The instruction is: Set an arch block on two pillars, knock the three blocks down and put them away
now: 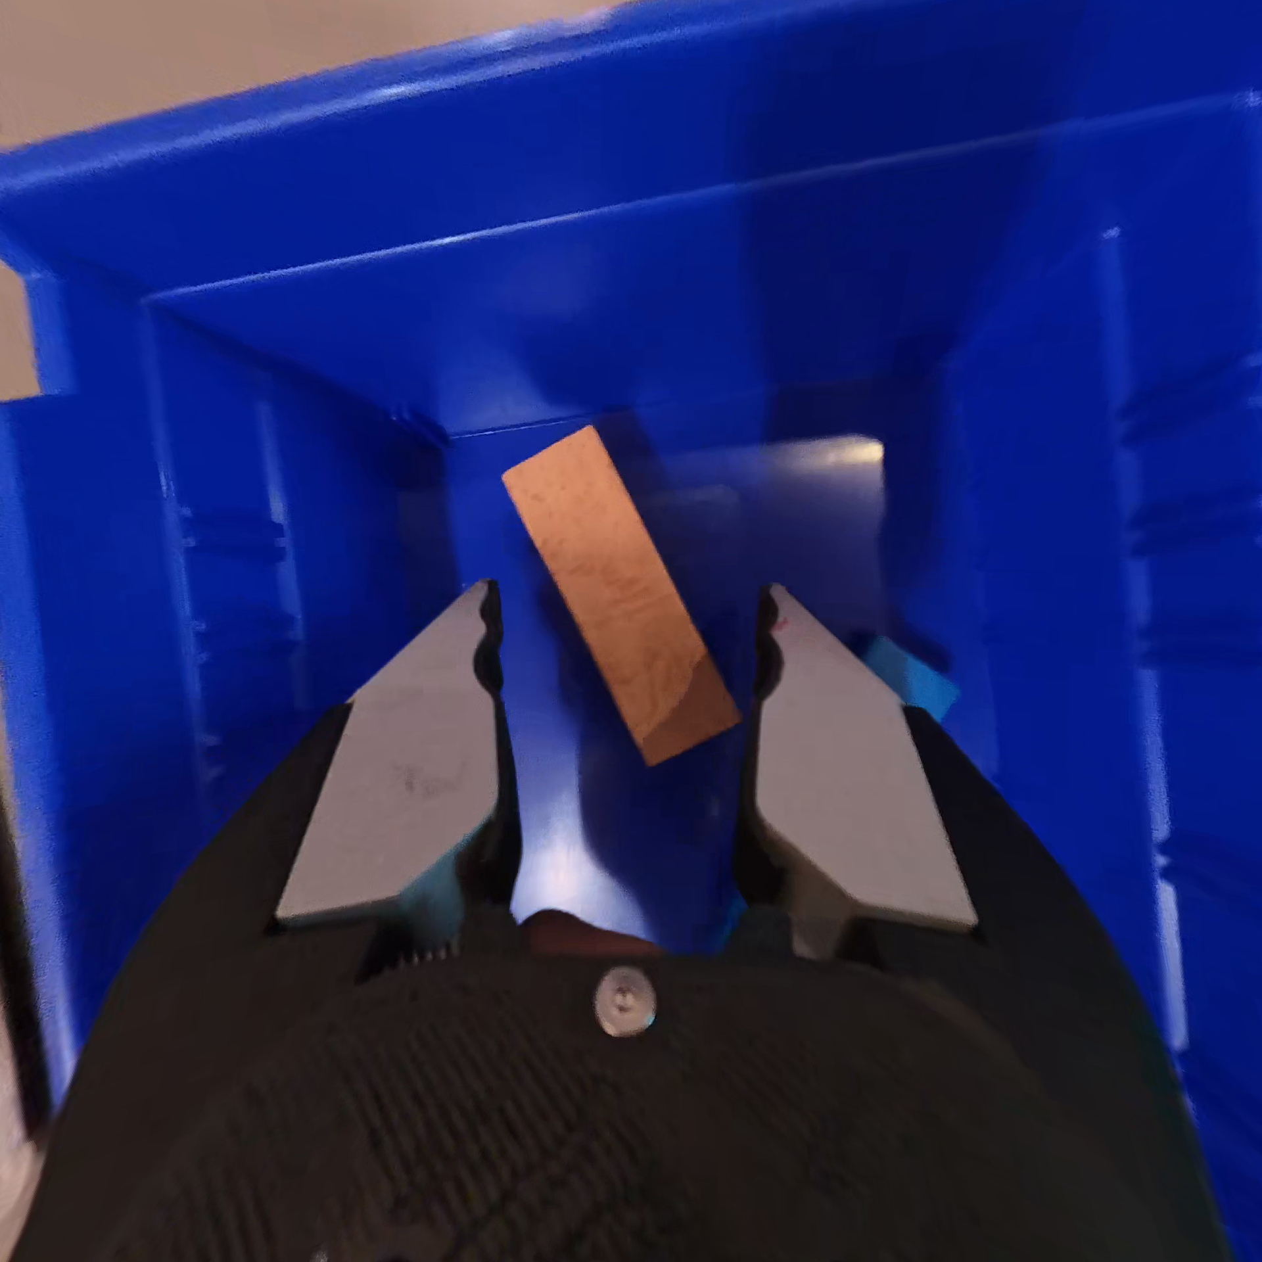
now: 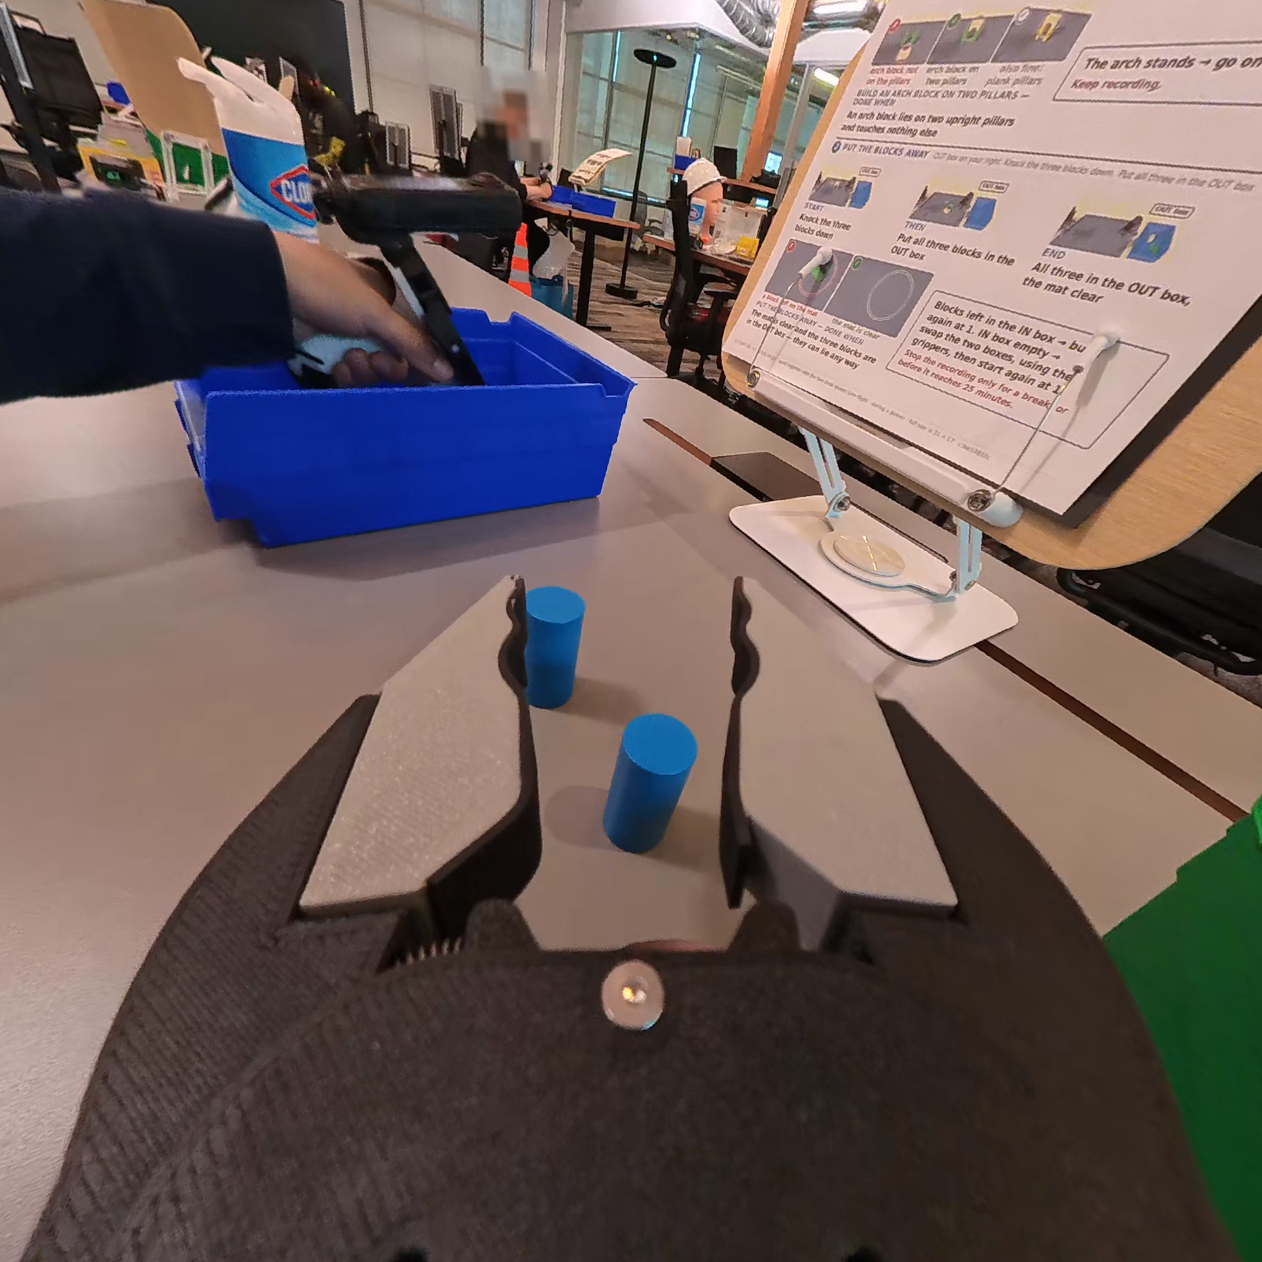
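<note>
**Left gripper inside blue bin over wooden block; two blue pillars upright on the table**

Left wrist view: the left gripper [image 1: 628, 601] points down into a blue bin [image 1: 614, 328]. Its jaws stand wide and grip nothing. A tan wooden block [image 1: 618, 591] lies on the bin floor in the gap between the fingers, set diagonally from 11 o'clock to 5 o'clock. Blue floor shows on both sides of the block, so neither pad touches it. A small light-blue piece [image 1: 915, 676] shows at 3 o'clock behind the right-hand finger; what it is cannot be told. The view is somewhat blurred.

Right wrist view: the right gripper [image 2: 625, 594] hangs above the grey table [image 2: 205, 683], jaws wide with nothing between the pads. Two blue cylinder pillars stand upright on the table, apart from each other. The far pillar [image 2: 553, 649] appears just beside the left-hand fingertip; contact cannot be confirmed. The near pillar [image 2: 649, 785] stands in the gap between the fingers, clear of both.

The same bin sits at 10 o'clock on the table, with a person's hand [image 2: 355, 321] holding the left gripper down into it. An instruction sheet on a stand [image 2: 881, 580] occupies 2 o'clock. A green object [image 2: 1202, 990] shows at the edge at 4 o'clock.
</note>
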`<state>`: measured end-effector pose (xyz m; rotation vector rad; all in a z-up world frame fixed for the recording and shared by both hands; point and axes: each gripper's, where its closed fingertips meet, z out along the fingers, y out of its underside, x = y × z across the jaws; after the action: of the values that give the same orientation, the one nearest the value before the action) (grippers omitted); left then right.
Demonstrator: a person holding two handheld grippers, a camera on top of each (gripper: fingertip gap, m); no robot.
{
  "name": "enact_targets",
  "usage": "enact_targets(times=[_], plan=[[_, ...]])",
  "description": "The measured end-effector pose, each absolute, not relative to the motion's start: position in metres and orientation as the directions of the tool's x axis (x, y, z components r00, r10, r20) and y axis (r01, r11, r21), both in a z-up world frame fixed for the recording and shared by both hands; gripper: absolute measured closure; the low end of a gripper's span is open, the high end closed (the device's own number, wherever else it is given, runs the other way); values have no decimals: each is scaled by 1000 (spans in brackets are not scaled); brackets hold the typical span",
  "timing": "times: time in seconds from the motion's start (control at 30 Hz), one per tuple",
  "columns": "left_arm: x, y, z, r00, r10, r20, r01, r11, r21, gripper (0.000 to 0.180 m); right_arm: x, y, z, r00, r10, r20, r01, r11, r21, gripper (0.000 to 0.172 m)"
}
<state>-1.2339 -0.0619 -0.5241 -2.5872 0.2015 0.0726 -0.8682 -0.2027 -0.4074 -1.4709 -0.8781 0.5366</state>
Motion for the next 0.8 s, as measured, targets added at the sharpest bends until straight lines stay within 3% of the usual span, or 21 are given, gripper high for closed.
enact_targets(times=[0.03, 0.1, 0.2, 0.4, 0.57, 0.8], plan=[[-1236, -60, -528, 987, -118, -105, -156, -847, -509, 108, -868, -202, -409, 599, 782, 174, 199, 65, -978, 114], [-1236, -60, -537, 985, -134, -105, -168, -857, -487, 132, -868, -201, -411, 600, 782, 170, 203, 57, -978, 115], [-1236, -59, -535, 975, -186, -120, -221, -841, -493, 147, -868, -200, -412, 602, 781, 169, 208, 51, -977, 115], [-1225, -60, -491, 928, -289, -235, -373, -703, -606, 148, -871, -201, -415, 584, 801, 135, 198, 21, -980, 117], [-1160, -99, -416, 766, -556, -321, -600, -441, -667, 148, -884, -217, -417, 464, 886, 28, 142, -43, -989, 117], [-1006, -217, -369, 319, -940, -119, -652, -126, -748, 149, -895, -244, -401, 286, 956, -70, 32, -83, -996, 116]])
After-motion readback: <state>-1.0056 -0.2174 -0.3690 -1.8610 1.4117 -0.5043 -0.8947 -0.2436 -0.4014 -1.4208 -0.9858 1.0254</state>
